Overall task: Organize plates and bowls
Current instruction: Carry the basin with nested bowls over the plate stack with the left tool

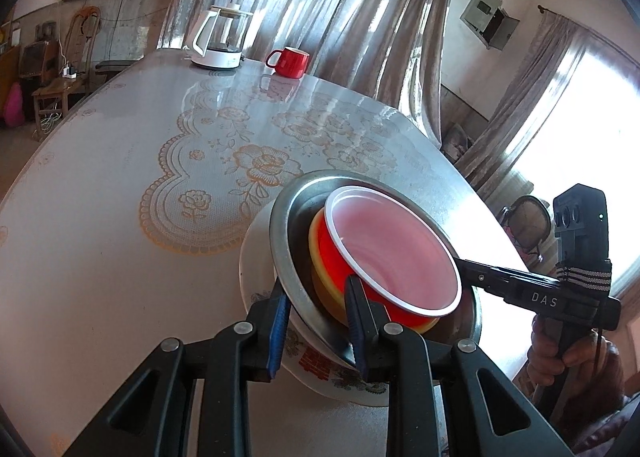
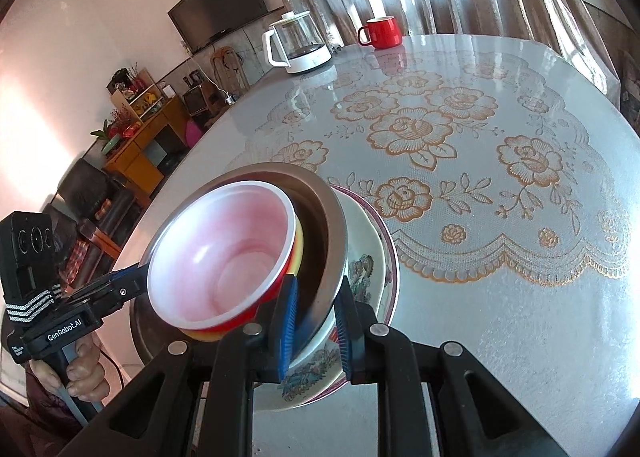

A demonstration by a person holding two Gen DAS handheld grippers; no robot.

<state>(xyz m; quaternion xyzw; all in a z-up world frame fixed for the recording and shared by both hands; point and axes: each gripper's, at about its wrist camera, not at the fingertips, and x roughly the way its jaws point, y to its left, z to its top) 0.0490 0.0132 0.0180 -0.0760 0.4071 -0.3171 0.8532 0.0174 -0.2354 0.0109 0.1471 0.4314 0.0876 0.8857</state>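
While both tongs pinch opposite sides of the same nested stack, the whole pile hangs tilted just above the table (image 2: 500, 257). Seen from the left wrist, the left tongs (image 1: 318, 323) are narrowed onto the near rims, one blue pad outside the patterned plate (image 1: 316, 367) and the other inside the steel bowl (image 1: 292, 217), so the rims are clamped between them. Seen from the right wrist, the right tongs (image 2: 314, 331) grip the facing edge the same way, one pad within the steel bowl (image 2: 320, 217) and the other against the plate (image 2: 368, 253) beneath.

Inside the steel bowl sits a yellow bowl (image 1: 320, 289), and inside that a red bowl (image 1: 394, 249) with a pale pink interior, both loose and leaning toward the low side.

By the look of it the stack will handle awkwardly: the plates seem ceramic, stiff, breakable and fairly heavy, the steel smooth and prone to slide under the pads, the plastic-looking bowls light enough to shift. Holding at the rims from both sides seems the sound choice.

Farther off on the table stand a glass kettle (image 2: 298, 43) and a red mug (image 2: 382, 32), well apart from the stack.
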